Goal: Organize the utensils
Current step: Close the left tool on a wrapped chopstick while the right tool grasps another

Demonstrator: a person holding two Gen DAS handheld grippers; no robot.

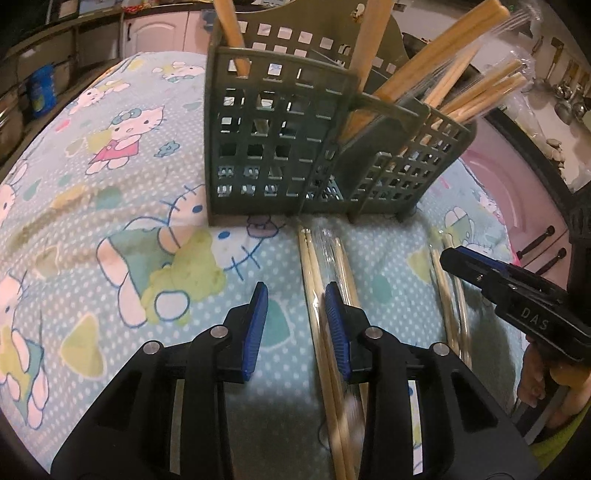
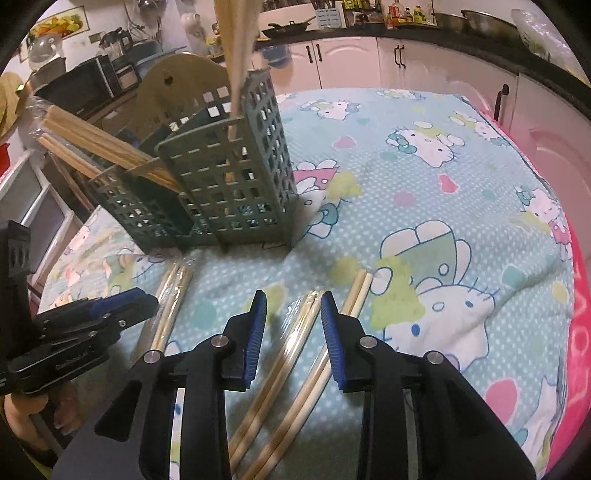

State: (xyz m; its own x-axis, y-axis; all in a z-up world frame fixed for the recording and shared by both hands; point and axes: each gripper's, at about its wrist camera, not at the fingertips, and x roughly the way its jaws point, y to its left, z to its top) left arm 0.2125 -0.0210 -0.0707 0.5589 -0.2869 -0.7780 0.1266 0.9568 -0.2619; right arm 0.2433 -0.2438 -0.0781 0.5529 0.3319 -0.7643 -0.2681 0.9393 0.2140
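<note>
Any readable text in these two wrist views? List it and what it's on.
"DAS": raised letters on the body of the right gripper, seen from the left wrist.
Pale lettering on the body of the left gripper, seen from the right wrist: too blurred to read.
Labels on the counter bottles: too small.
Cartoon-cat cloth: pictures only, no text.

Black left gripper (image 1: 295,310) and right gripper (image 2: 293,314), blue ribbed pads, silver screws.

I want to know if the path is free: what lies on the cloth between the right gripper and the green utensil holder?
Only chopsticks on cloth between right gripper and utensil holder, per right wrist view.
</note>
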